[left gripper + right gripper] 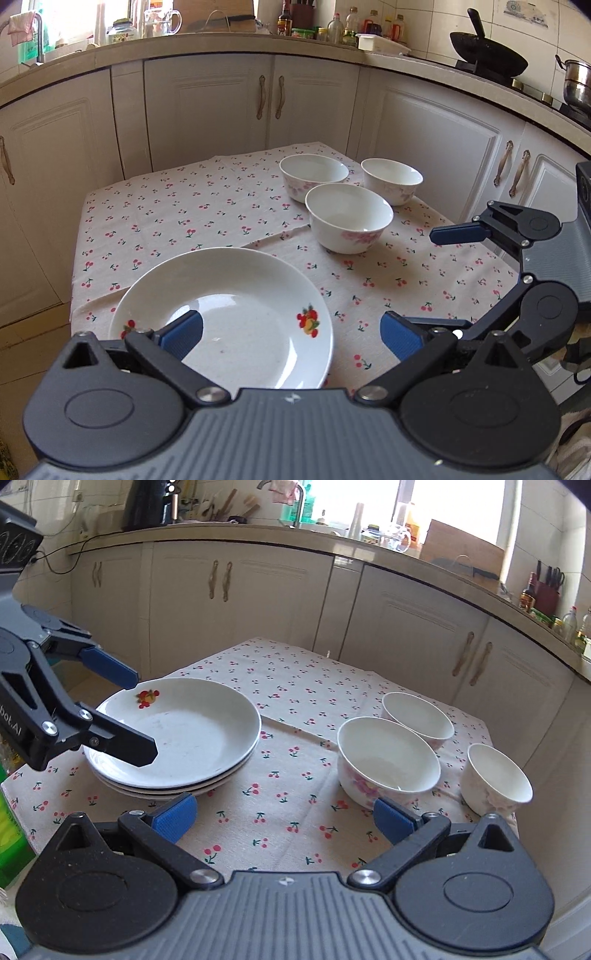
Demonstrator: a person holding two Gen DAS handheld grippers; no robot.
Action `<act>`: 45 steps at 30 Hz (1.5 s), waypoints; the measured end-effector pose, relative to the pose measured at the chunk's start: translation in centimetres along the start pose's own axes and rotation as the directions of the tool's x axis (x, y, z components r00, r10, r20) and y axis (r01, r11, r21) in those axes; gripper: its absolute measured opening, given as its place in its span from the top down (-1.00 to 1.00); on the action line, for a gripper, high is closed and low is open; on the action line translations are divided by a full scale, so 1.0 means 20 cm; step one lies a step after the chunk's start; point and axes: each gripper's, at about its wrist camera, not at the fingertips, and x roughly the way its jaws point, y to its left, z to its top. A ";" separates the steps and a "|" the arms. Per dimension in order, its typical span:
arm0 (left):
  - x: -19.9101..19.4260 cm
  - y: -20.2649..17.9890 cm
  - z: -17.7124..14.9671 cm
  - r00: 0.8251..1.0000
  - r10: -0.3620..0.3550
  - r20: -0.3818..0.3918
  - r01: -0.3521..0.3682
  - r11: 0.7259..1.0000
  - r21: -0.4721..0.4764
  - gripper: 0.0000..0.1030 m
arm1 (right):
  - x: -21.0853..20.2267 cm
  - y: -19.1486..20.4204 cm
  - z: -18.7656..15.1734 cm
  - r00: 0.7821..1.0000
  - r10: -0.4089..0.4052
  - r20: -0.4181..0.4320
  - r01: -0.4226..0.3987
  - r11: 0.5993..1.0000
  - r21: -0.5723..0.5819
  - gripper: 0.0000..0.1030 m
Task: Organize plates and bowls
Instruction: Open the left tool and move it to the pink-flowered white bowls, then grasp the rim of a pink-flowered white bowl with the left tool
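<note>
Three white plates with a fruit print are stacked point(192, 734) at the table's left; the left wrist view shows the top plate point(236, 321) close below. My left gripper point(291, 334) point(142, 716) stands open over the stack's near rim and holds nothing. Three white bowls with pink flowers stand apart at the right: the nearest point(349, 218) point(388, 760), a far one point(314, 175) point(417, 716) and a third point(391, 179) point(498, 779). My right gripper point(284, 819) point(454, 280) hangs open above the cloth, between the plates and the bowls.
A cherry-print cloth point(184, 221) point(295, 686) covers the small table. Cream cabinets point(214, 110) and a worktop wrap the back and right. A wok point(487, 55) and a steel pot point(576, 85) sit on the stove. A green box point(11, 830) stands by the table's left corner.
</note>
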 end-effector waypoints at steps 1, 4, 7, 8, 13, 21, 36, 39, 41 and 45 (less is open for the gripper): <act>0.01 -0.03 0.00 1.000 0.009 0.008 -0.009 1.000 0.002 -0.97 | -0.01 -0.02 -0.02 1.000 0.001 0.004 -0.001 1.000 0.016 -1.00; 0.03 -0.13 0.01 0.999 0.043 0.031 -0.043 0.999 0.009 -0.98 | -0.02 -0.09 -0.06 1.000 -0.021 0.004 0.021 0.998 0.056 -1.00; 0.07 -0.19 0.04 0.999 0.033 0.038 -0.032 0.999 -0.026 -0.98 | -0.03 -0.16 -0.10 0.999 -0.038 0.011 0.036 0.995 0.090 -1.00; 0.09 -0.20 0.05 0.999 0.027 0.040 -0.025 0.999 -0.039 -0.98 | -0.03 -0.19 -0.11 0.999 -0.045 0.013 0.043 0.994 0.099 -1.00; 0.18 -0.28 0.15 0.999 0.035 0.038 -0.034 0.998 -0.047 -0.98 | 0.02 -0.29 -0.14 0.996 -0.089 0.015 0.087 0.991 0.102 -1.00; 0.39 -0.31 0.33 0.998 0.041 -0.037 -0.041 0.999 0.003 -0.98 | 0.14 -0.38 -0.15 0.996 -0.087 0.018 0.084 0.991 0.101 -1.00; 0.83 -0.25 0.54 0.989 0.013 -0.150 -0.005 0.999 0.054 -0.94 | 0.40 -0.49 -0.10 0.999 -0.039 0.011 0.037 0.993 0.110 -0.90; 0.87 -0.25 0.55 0.987 -0.009 -0.161 0.018 0.998 0.057 -0.90 | 0.43 -0.49 -0.10 0.999 -0.031 0.008 0.030 0.994 0.105 -0.82; 0.89 -0.24 0.56 0.985 -0.023 -0.168 0.032 0.998 0.053 -0.81 | 0.44 -0.49 -0.10 1.000 -0.027 0.009 0.026 0.995 0.099 -0.77; 0.94 -0.23 0.58 0.981 -0.052 -0.185 0.061 0.997 0.045 -0.67 | 0.44 -0.48 -0.09 1.000 -0.009 0.012 0.008 0.995 0.096 -0.73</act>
